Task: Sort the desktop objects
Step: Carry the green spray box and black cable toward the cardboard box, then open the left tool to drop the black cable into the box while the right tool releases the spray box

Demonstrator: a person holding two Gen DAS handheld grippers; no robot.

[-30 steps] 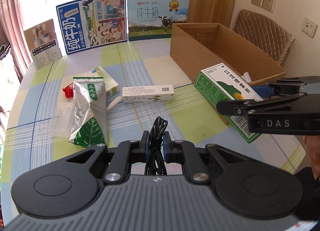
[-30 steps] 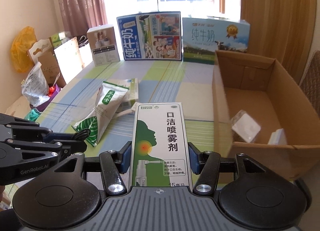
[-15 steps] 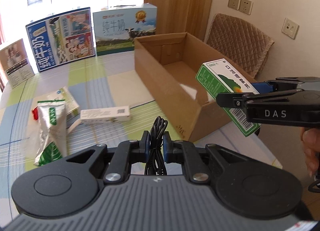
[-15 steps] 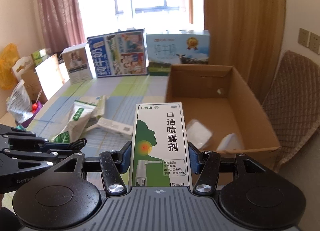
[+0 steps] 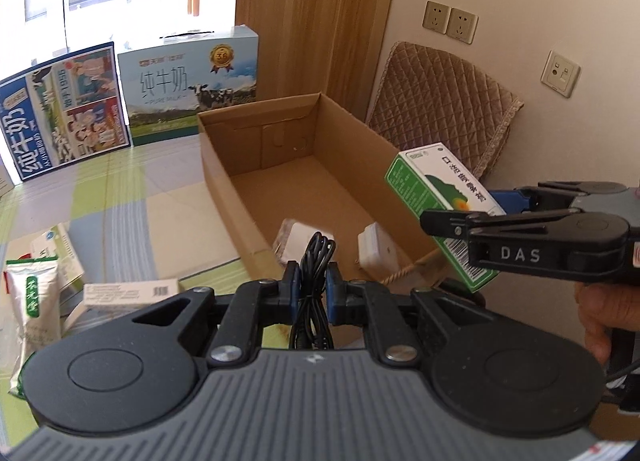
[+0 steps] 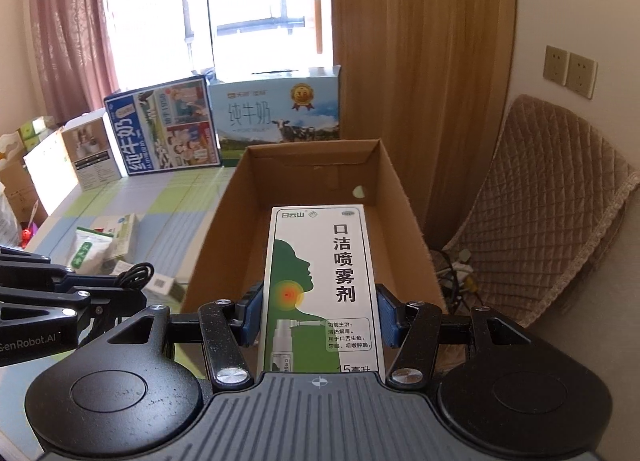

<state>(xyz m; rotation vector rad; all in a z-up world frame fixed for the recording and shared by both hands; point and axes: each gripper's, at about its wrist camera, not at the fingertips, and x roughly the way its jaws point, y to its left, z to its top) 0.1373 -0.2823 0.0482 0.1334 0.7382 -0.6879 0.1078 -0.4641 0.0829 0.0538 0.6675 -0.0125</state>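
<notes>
- Left wrist view: left gripper (image 5: 312,285) fingers pinch a coiled black cable (image 5: 316,261).
- Right gripper (image 6: 320,313) fingers clamp a glossy rectangular spray box (image 6: 320,281) above the corrugated carton (image 6: 224,237).

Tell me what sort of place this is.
Most likely a room in a home: a table with a checked cloth, a padded chair by wall sockets, a curtained window, and milk cartons stacked behind a cardboard box.

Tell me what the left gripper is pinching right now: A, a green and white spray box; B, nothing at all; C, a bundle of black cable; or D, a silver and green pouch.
C: in the left wrist view the left gripper is shut on the coiled black cable, near the cardboard box.
</notes>
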